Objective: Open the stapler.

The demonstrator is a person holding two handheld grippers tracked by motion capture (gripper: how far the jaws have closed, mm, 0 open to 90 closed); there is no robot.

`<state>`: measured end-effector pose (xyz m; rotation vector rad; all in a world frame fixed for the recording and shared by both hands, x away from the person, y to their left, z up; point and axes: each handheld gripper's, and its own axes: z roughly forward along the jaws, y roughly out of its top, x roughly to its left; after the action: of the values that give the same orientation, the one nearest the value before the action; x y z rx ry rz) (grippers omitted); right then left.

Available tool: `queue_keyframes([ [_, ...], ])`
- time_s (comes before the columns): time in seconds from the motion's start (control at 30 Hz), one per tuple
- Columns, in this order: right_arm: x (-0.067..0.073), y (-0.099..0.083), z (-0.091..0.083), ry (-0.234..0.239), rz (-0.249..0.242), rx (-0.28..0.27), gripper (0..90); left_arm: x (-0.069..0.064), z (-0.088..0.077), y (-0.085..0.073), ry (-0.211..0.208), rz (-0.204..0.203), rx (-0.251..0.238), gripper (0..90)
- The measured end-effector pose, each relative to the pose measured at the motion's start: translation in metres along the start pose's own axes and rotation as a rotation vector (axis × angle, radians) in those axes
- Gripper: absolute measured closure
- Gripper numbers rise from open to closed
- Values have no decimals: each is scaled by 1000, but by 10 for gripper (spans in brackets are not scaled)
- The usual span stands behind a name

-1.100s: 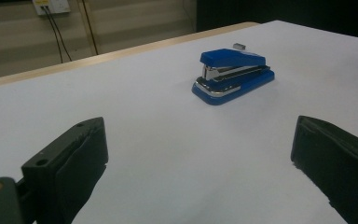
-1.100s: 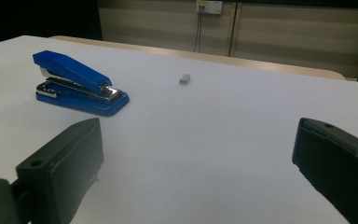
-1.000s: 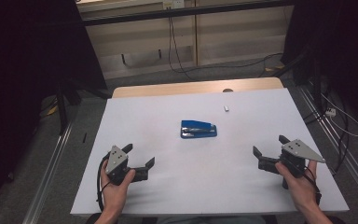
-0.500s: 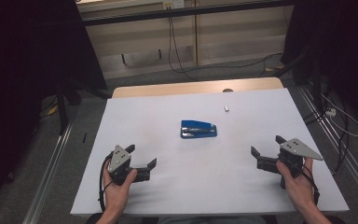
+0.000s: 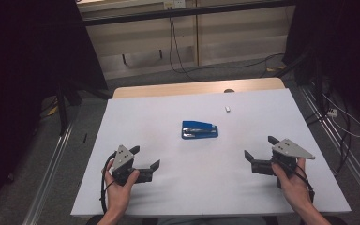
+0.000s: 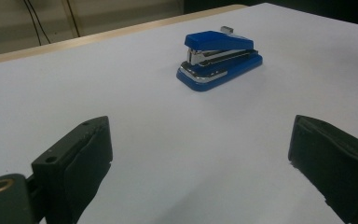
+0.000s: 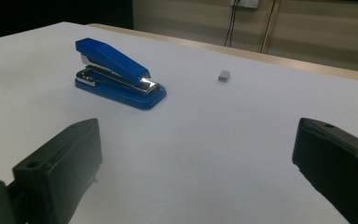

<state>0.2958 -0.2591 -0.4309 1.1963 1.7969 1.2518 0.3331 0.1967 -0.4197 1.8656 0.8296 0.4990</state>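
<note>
Midway across the white table point(image 5: 136, 126), a blue stapler point(image 5: 199, 130) lies closed, a small grey block point(image 5: 227, 109) well beyond it toward the far edge. Nearer the person, the left gripper point(image 5: 145, 161) and right gripper point(image 5: 261, 153) rest well apart at either side of the stapler, jaws spread wide and empty, both aimed inward toward it.

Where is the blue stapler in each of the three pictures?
High view: the blue stapler lies near the middle of the white table, ahead of both grippers.
Left gripper view: it sits top centre, beyond the open fingers.
Right gripper view: it sits upper left.
Shared landmark: the small grey block, partly hidden behind the stapler in the left gripper view and right of it in the right gripper view.
</note>
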Motion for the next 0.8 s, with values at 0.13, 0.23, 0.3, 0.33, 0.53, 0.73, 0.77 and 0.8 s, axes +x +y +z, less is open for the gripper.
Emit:
queue_keyframes([
  [0.13,2,1,5,14,0,-3,13,-1,3,1,-9,8,4,69],
  [0.23,5,6,11,50,-3,-1,11,-3,8,3,-30,-3,26,75],
  [0.3,6,7,13,64,9,-1,12,-4,9,5,-54,-13,38,79],
  [0.33,6,7,13,64,9,-1,12,-4,9,5,-54,-13,38,79],
  [0.53,19,13,28,155,-5,5,17,-3,16,8,-106,-62,42,79],
  [0.73,30,16,38,175,-27,2,17,-4,23,12,-99,-42,51,76],
  [0.77,31,17,41,202,-28,-5,17,-5,25,14,-112,-35,50,65],
  [0.8,31,17,41,202,-28,-5,17,-5,25,14,-112,-35,50,63],
])
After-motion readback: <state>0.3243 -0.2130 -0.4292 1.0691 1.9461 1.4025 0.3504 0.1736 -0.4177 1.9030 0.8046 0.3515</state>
